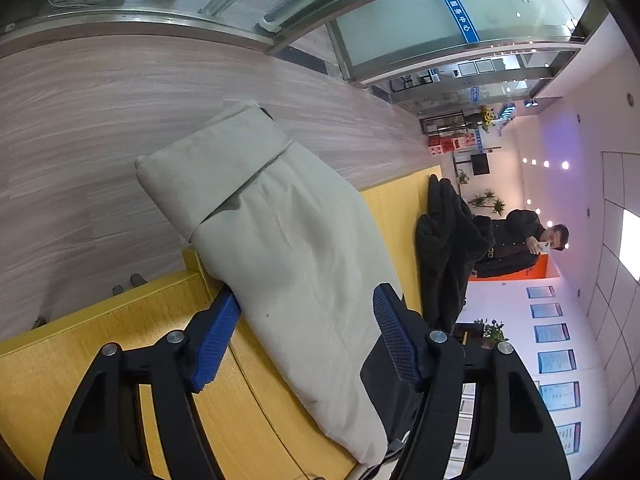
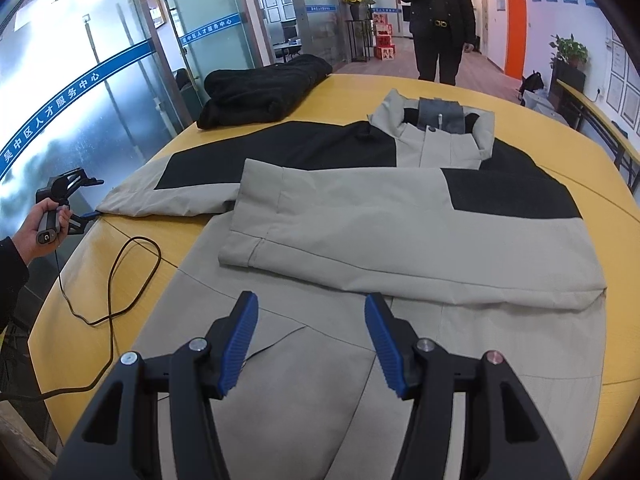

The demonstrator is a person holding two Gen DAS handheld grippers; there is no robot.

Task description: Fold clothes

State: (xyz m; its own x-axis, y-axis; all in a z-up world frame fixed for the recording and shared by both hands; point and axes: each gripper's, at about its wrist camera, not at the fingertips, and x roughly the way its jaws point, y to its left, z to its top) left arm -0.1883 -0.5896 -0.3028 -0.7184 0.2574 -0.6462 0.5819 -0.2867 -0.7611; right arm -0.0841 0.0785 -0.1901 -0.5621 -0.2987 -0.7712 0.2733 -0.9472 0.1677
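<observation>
Jacket [image 1: 304,248] in grey and black lies on a yellow table [image 1: 168,320]. From the left wrist we see one sleeve stretched out, its cuff hanging past the table edge over the floor. Our left gripper [image 1: 306,340] straddles this sleeve with jaws spread; one blue pad sits against the sleeve's edge, the other stands apart from the cloth, so we judge nothing is pinched yet. A dark garment [image 1: 444,248] is heaped farther along the table, and a person [image 1: 516,248] stands beyond.

From the right wrist we see the jacket [image 2: 400,240] spread front-up, collar far from us, one sleeve already folded across the chest. Our right gripper [image 2: 306,344] hovers over the lower hem, jaws spread and empty. A hand [image 2: 36,228] holds the left gripper [image 2: 82,200] at the other sleeve's cuff, beside a loose cable [image 2: 120,280].

We judge the fabric soft, padded, light and rather slick; the cuff band looks the firmest place to pinch
</observation>
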